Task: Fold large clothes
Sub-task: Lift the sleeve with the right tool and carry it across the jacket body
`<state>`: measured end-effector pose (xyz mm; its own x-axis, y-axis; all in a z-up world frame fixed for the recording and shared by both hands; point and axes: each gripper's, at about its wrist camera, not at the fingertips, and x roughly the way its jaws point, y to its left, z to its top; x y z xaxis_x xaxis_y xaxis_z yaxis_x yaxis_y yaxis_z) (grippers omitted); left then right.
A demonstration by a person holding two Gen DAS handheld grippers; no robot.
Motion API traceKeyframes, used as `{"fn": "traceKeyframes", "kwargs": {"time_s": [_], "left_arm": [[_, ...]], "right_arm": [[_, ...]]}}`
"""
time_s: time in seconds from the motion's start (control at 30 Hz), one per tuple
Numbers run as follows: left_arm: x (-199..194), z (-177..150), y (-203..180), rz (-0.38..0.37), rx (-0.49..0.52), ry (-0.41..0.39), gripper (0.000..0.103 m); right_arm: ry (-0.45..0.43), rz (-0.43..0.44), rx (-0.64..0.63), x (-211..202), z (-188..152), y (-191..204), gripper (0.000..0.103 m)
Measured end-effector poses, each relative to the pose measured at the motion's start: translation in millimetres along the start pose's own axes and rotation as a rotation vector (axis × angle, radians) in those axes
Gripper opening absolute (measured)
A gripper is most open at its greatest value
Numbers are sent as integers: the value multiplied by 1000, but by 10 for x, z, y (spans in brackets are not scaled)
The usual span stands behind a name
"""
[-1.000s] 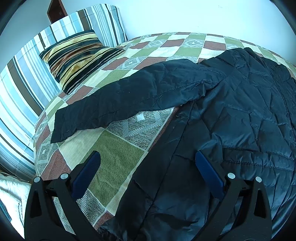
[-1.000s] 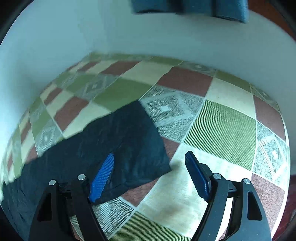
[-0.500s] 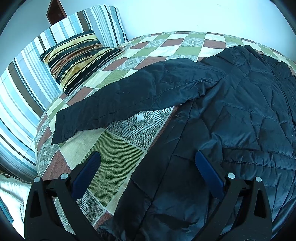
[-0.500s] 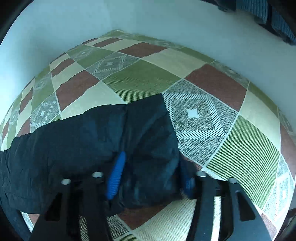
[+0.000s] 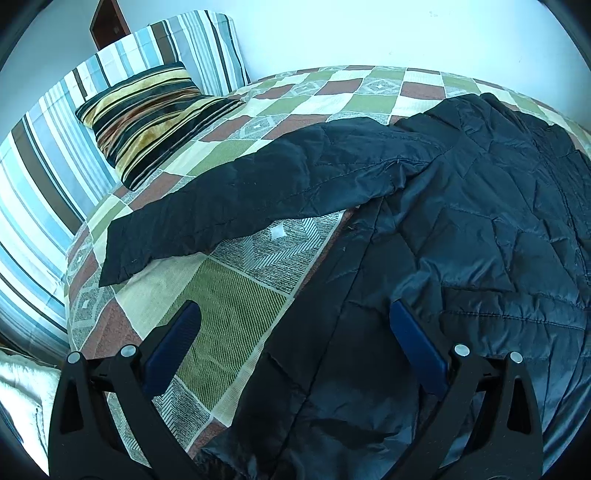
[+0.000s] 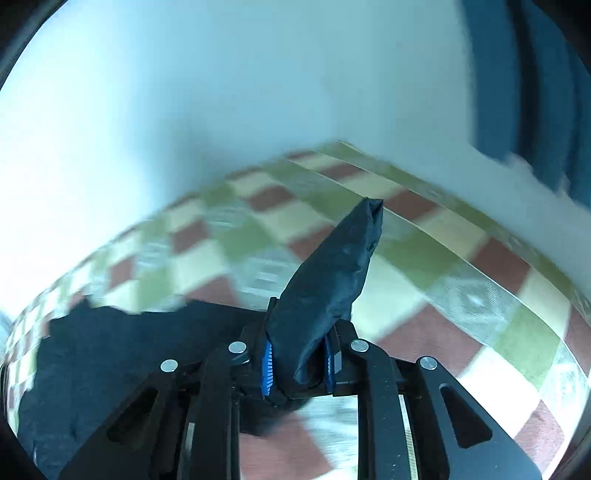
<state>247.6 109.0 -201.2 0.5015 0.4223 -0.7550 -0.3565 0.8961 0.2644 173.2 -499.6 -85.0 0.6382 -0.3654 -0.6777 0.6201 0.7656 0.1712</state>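
Bed: one, covered by a checked spread in green, cream and red-brown, set against pale walls. Jacket: one, dark quilted, spread over the bed; one sleeve lies flat toward the striped headboard. Pillow: one, striped, against the headboard. Left gripper: jaws wide apart, nothing between the pads, above the jacket's near edge. Right gripper: jaws closing, blue pads pressed on the other sleeve's cuff, which sticks up beyond the fingers, clear of the bed. Right view motion-blurred.
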Motion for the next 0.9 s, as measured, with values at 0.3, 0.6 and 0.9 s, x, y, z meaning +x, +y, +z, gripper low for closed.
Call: {"fn": "traceKeyframes", "kwargs": {"time_s": [0.3,0.6,0.9], "left_arm": [[-16,-20,46,-42,-8,-7,101],[34,-31,107,-61,-24,-5,101],[86,-44,101,-79,-25,4,101]], "right_arm": [[60,245,-244,96,-269,1855,19],[141,466,-403,80,-812,3284,18],[223,551,-550,82,-1435,4142,19]]}}
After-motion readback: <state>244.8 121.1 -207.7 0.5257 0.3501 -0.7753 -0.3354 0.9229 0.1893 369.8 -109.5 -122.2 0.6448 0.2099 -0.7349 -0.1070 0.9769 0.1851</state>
